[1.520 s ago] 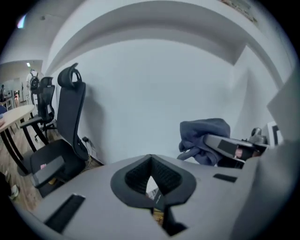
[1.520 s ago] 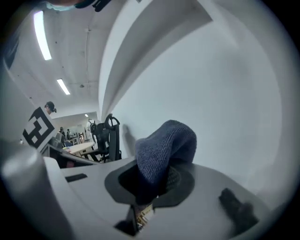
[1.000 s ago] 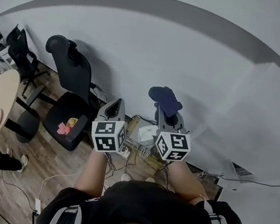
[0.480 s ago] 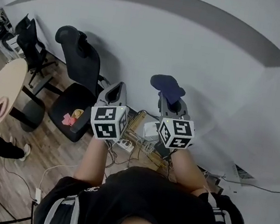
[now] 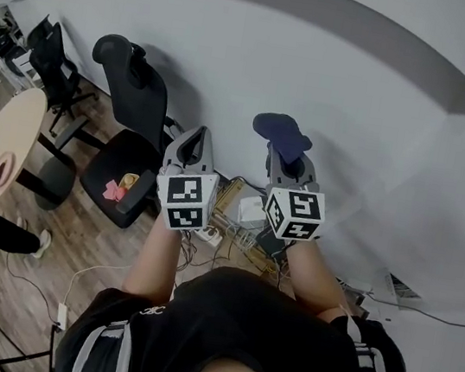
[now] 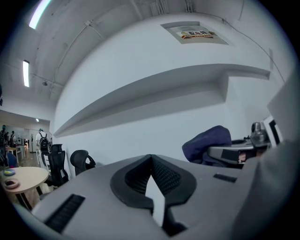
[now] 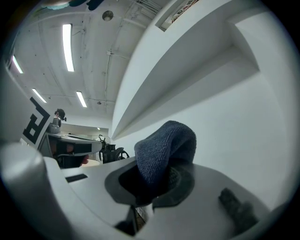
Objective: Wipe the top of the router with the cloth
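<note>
In the head view both grippers are held up in front of a white wall. My right gripper (image 5: 286,158) is shut on a dark blue cloth (image 5: 280,133), which bulges out beyond its tips. The right gripper view shows the cloth (image 7: 164,150) folded over between the jaws of the right gripper (image 7: 152,182). My left gripper (image 5: 193,135) is beside it, shut, with nothing in it; its jaws meet at the tip (image 6: 151,158). Low between the two grippers a white box-like device (image 5: 252,210), possibly the router, sits among cables on a rack.
A black office chair (image 5: 121,141) with small pink and yellow things on its seat stands at the left by the wall. Further left are a round table (image 5: 1,157) and another chair (image 5: 47,55). A power strip (image 5: 207,236) and cables lie on the wooden floor.
Both grippers have risen slightly toward the wall, and the head view has shifted. The cloth stays in the right gripper.
</note>
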Available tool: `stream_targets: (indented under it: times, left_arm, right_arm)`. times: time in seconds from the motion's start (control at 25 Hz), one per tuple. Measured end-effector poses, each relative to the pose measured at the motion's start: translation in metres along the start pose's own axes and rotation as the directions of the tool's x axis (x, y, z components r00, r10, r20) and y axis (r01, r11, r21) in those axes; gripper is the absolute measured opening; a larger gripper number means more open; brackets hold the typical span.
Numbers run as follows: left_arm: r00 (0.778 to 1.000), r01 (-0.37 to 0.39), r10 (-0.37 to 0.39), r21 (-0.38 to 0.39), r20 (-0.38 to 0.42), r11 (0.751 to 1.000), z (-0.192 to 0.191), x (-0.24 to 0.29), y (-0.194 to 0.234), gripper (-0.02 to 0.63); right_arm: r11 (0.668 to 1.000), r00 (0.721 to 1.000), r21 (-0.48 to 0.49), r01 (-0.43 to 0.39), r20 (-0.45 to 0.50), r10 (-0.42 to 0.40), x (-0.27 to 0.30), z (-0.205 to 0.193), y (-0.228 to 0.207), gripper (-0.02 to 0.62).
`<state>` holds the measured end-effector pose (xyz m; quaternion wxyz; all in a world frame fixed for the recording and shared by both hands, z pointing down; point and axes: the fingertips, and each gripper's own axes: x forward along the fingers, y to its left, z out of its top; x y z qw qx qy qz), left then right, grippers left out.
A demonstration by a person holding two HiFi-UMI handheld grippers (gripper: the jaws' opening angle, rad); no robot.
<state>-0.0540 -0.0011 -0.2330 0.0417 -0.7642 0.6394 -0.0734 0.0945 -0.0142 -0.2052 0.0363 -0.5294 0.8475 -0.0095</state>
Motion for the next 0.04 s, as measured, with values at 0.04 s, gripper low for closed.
stream_targets:
  times: [0.04]
  left_arm:
    - [1.000,0.003,-0.003,0.008,0.003,1.000,0.0017,0.0012,-0.0020,0.011]
  right_arm:
    - [1.000,1.000,-0.001,-0.001,0.001,0.001,0.0009,0.0010,-0.0013,0.044]
